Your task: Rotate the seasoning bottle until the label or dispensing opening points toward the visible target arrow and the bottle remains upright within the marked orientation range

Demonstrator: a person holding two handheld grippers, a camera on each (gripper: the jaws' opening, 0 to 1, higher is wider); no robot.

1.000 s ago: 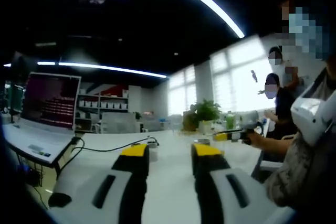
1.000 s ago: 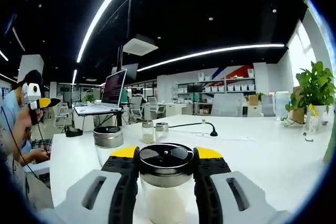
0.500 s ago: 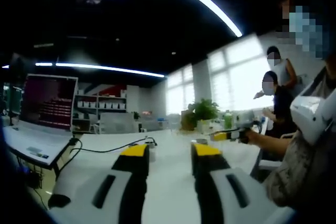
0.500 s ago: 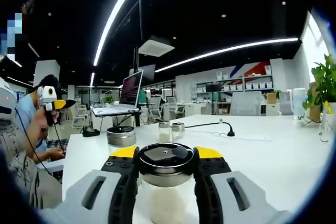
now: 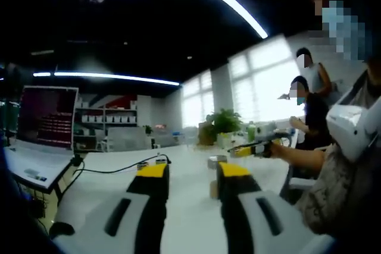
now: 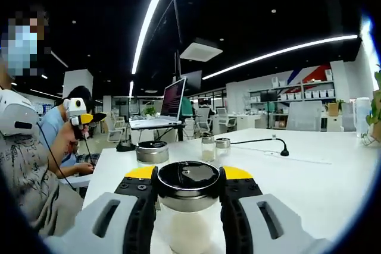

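Seasoning bottle (image 6: 188, 203) sits clamped between my right gripper's (image 6: 188, 178) yellow-tipped jaws, which press on both sides just under its shiny dark lid. It stands upright in the right gripper view, glass body with something pale inside, low over the white table (image 6: 309, 176). My left gripper (image 5: 191, 172) holds nothing; its jaws stand apart over the same table in the left gripper view, with a small jar just beyond the right jaw tip.

I can make out no arrow or marked range on the table, and no label or opening on the lid facing me, so the biggest risk, as I judge it, is turning blind and stopping at the wrong heading. The grip is high on the bottle near the lid; if I roll my wrist while twisting, it could tip out of upright, and if the jaws slacken on smooth glass it could slip or spin inside them instead of turning with me.

Further out on the table in the right gripper view I count one wider jar with a metal lid (image 6: 152, 151) to the left, and two small shakers (image 6: 215, 147) side by side behind it, so four containers with mine. One black cable (image 6: 265, 143) runs past the shakers, and one open laptop (image 6: 166, 106) stands on a raised stand beyond. A seated person (image 6: 66, 138) at far left holds up another yellow-tipped tool.
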